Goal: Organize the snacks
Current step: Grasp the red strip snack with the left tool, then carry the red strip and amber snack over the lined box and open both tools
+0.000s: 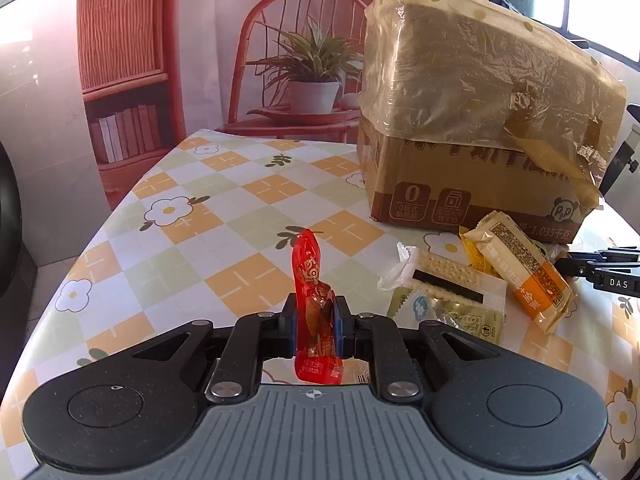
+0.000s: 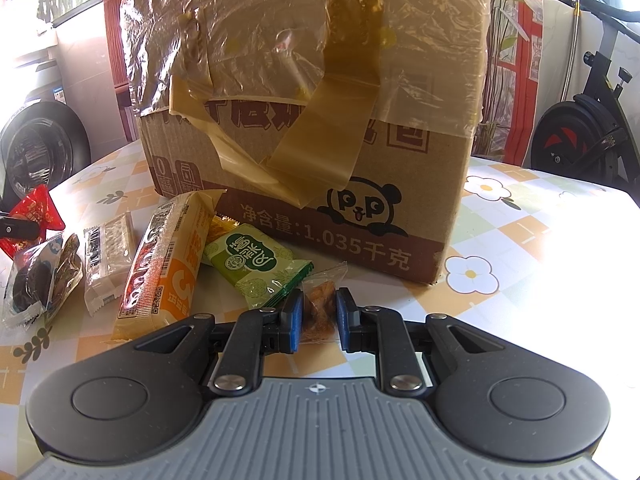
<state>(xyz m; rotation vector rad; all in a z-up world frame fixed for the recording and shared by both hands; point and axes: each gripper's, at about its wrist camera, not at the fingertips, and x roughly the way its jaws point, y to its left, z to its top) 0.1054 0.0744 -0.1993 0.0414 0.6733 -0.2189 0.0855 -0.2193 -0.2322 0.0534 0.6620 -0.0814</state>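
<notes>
- Gripping a red snack packet [image 1: 314, 312], the left gripper [image 1: 314, 322] is occupying the lower centre of the left wrist view; its blue pads are pressing on both sides of the packet, which is standing upright with its tip rising above the fingers.
- Sitting in the upper right of that view, a cardboard box [image 1: 472, 184] with loose plastic film and brown tape over its top is resting on the flowered checked tablecloth [image 1: 200, 208].
- Lying just in front of the box at right centre, a clear cracker packet [image 1: 444, 276] and an orange-and-cream bar [image 1: 524, 268] are overlapping in a small pile.
- Showing only in this view, a potted plant [image 1: 312, 76] is standing on a red chair beyond the table's far edge.
- Closing almost fully, the right gripper [image 2: 318, 314] in the right wrist view is pinching a small clear packet of brown snack [image 2: 318, 304] between its pads, low in the centre of the frame.
- Revealing what the left view is hiding, this view is showing a green packet [image 2: 256, 268] beside the held one and a dark-biscuit packet at far left [image 2: 28, 288].
- Filling the upper centre here, the box is displaying a panda print on its front.
- Appearing at the left edge, the red packet is visible from its flat side.
</notes>
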